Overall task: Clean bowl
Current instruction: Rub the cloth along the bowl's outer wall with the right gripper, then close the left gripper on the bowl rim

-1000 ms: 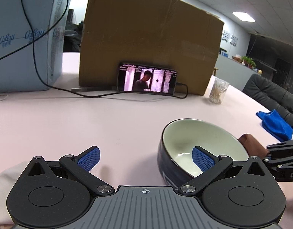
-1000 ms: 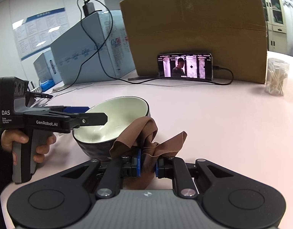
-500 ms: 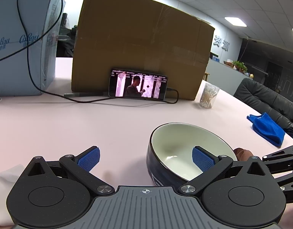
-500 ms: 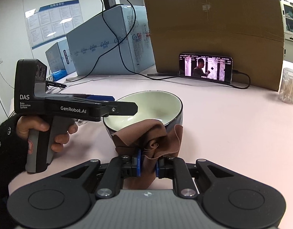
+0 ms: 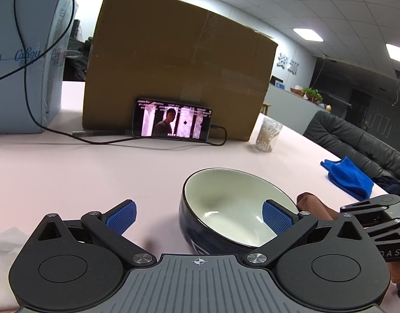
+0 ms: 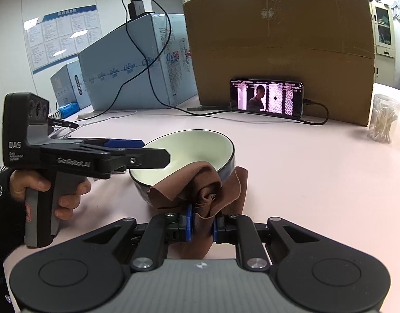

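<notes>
A dark blue bowl with a white inside stands on the pink table; it also shows in the right wrist view. My left gripper is open, its jaws straddling the bowl's near rim, one finger over the inside and one outside to the left. In the right wrist view the left gripper reaches over the bowl's left rim. My right gripper is shut on a brown cloth, which drapes against the bowl's near rim. The cloth's edge shows behind the bowl in the left wrist view.
A cardboard box with a phone leaning on it stands at the back. Light blue cartons and cables lie at the left. A jar of cotton swabs and a blue cloth are on the right. White tissue lies near left.
The right gripper has moved closer, carrying the brown cloth up against the bowl's rim. The left gripper has stayed open, shifting slightly around the bowl's rim.
</notes>
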The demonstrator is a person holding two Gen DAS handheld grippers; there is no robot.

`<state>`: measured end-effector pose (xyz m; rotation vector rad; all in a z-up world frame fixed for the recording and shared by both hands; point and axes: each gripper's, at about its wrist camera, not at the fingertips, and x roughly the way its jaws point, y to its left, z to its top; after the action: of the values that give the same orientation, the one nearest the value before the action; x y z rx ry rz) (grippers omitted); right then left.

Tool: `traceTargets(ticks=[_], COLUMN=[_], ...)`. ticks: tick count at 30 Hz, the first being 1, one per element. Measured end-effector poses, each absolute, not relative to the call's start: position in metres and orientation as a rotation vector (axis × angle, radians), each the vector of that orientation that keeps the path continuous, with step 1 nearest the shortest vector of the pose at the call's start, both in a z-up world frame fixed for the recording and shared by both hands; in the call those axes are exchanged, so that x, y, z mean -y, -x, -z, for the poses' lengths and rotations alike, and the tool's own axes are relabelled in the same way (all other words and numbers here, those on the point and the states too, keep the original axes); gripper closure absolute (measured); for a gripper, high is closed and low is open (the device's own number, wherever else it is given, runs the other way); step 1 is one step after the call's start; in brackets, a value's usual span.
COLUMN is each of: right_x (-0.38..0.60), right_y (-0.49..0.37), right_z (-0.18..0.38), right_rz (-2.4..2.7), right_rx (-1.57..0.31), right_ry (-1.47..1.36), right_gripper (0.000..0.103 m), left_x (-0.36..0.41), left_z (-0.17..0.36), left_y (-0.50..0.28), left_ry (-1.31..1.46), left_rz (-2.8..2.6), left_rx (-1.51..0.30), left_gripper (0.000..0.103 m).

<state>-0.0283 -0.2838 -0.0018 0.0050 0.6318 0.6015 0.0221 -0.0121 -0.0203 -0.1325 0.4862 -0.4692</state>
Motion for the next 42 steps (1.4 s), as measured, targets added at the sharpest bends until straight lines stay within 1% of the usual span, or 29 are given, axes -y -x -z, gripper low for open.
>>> traceTargets(ticks=[9, 16, 22, 24, 25, 27, 29, 31, 32, 33, 36, 42], right_x=[0.28, 0.277, 0.277, 0.277, 0.277, 0.276, 0.275, 0.274, 0.273, 0.273, 0.275, 0.278], right_y=[0.034, 0.041, 0.042, 0.042, 0.042, 0.042, 0.042, 0.041, 0.041, 0.041, 0.04, 0.038], right_z=[0.001, 0.003, 0.001, 0.001, 0.001, 0.002, 0.003, 0.003, 0.003, 0.003, 0.004, 0.004], right_rz=[-0.609, -0.636, -0.637, -0.637, -0.639, -0.643, -0.647, -0.65, -0.651, -0.652, -0.649, -0.629], right_rx=[-0.627, -0.631, -0.623, -0.621, -0.621, -0.622, -0.623, -0.623, -0.623, -0.623, -0.624, -0.625], right_ry=[0.006, -0.002, -0.018, -0.023, -0.024, -0.024, -0.028, -0.032, -0.033, -0.035, -0.04, -0.044], right_gripper=[0.086, 0.086, 0.086, 0.086, 0.086, 0.086, 0.086, 0.086, 0.086, 0.086, 0.086, 0.085], left_x=[0.014, 0.014, 0.024, 0.028, 0.03, 0.035, 0.038, 0.039, 0.039, 0.038, 0.039, 0.043], left_z=[0.019, 0.019, 0.013, 0.013, 0.013, 0.014, 0.015, 0.015, 0.014, 0.014, 0.014, 0.012], left_y=[-0.029, -0.039, -0.036, -0.037, -0.039, -0.042, -0.046, -0.049, -0.051, -0.052, -0.047, -0.033], left_ry=[0.085, 0.072, -0.007, -0.035, -0.047, -0.071, -0.091, -0.093, -0.09, -0.084, -0.093, -0.103], left_rz=[0.411, 0.469, 0.508, 0.513, 0.515, 0.52, 0.521, 0.505, 0.497, 0.493, 0.516, 0.492], left_rx=[-0.511, -0.535, -0.473, -0.472, -0.478, -0.491, -0.502, -0.508, -0.512, -0.515, -0.517, -0.524], left_gripper=[0.0, 0.0, 0.003, 0.011, 0.013, 0.027, 0.033, 0.045, 0.057, 0.062, 0.067, 0.068])
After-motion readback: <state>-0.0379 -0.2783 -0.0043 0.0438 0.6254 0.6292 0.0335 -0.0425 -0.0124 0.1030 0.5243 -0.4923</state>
